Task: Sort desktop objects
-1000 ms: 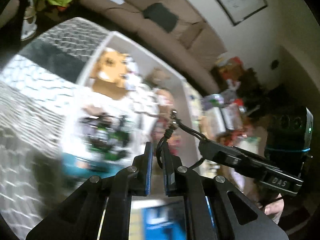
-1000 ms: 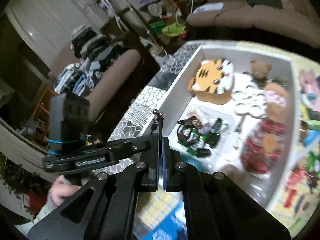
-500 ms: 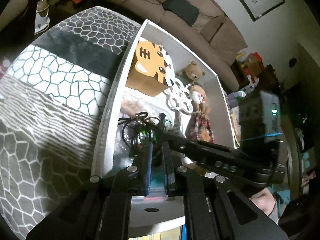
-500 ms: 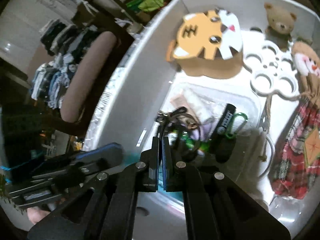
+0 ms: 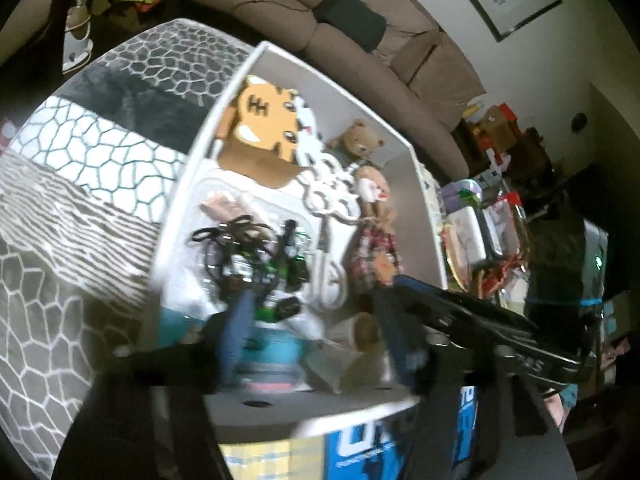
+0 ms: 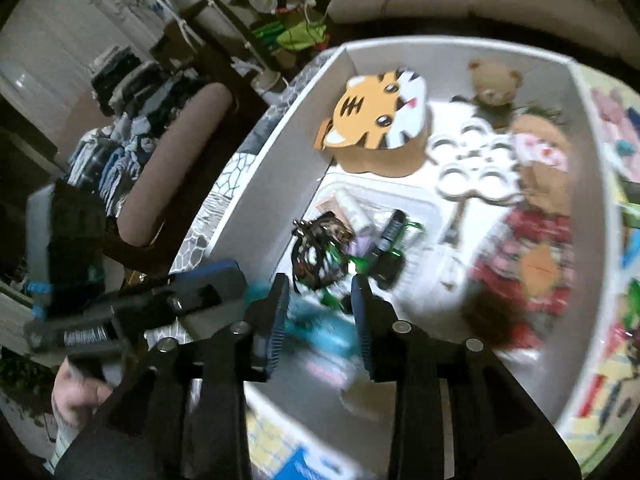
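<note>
You are at the release step: both the left claw [image 5: 312, 320] and the right claw [image 6: 320, 304] are opening with nothing between the pads, the black cord bundle [image 6: 318, 248] lies inside the white box [image 6: 276, 184], so next lift both claws clear and look for another item on the table

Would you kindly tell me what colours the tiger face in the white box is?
Orange with black stripes, one side white; the tiger face shows best in the right wrist view.

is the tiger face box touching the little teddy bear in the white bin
Apart. In the right wrist view the tiger face box sits toward the left wall of the white bin, and bare bin floor shows between it and the teddy bear.
</note>
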`<state>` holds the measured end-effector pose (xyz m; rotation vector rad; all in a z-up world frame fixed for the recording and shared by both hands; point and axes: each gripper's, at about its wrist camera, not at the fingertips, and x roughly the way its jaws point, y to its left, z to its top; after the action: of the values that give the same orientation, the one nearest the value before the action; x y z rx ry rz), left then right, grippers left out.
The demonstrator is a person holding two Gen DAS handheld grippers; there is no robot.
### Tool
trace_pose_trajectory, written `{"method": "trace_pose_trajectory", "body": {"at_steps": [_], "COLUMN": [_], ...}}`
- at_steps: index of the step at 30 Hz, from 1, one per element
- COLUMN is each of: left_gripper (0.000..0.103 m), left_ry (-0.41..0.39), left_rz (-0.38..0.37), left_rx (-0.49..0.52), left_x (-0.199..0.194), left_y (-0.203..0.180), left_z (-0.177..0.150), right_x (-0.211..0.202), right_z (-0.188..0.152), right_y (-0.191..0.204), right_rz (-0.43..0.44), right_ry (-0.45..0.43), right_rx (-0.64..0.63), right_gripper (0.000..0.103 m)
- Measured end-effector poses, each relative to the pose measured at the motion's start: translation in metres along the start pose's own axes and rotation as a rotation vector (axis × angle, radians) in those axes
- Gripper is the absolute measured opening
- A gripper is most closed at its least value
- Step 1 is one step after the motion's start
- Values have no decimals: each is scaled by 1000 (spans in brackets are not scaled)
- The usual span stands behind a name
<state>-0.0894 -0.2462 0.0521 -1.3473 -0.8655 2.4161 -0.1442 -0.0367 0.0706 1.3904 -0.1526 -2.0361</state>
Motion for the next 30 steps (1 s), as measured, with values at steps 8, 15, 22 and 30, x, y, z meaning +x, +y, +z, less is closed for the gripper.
{"method": "trace_pose_trajectory", "body": {"at_steps": [8,15,22,30], "left_gripper": [84,92,94,94], "left_ry": [38,145,216,283], "left_rz": [-17,-79,-62,83], "left_rx": [266,335,335,443], "left_x": [15,82,151,221], "left_y": [-112,-197,-245,-272], "left_z": [-27,-56,-76,-92], "right_x": [-127,-184,-185,-167], "right_z": [-64,-111,-139,-150], "right_y": [-82,-179,-228,-254], "right_rz": [-193,-333,-382,-344], "right_ry": [-78,-135,-154,-160], "right_rx": [-28,130,186,209], "right_gripper": [58,58,58,58]}}
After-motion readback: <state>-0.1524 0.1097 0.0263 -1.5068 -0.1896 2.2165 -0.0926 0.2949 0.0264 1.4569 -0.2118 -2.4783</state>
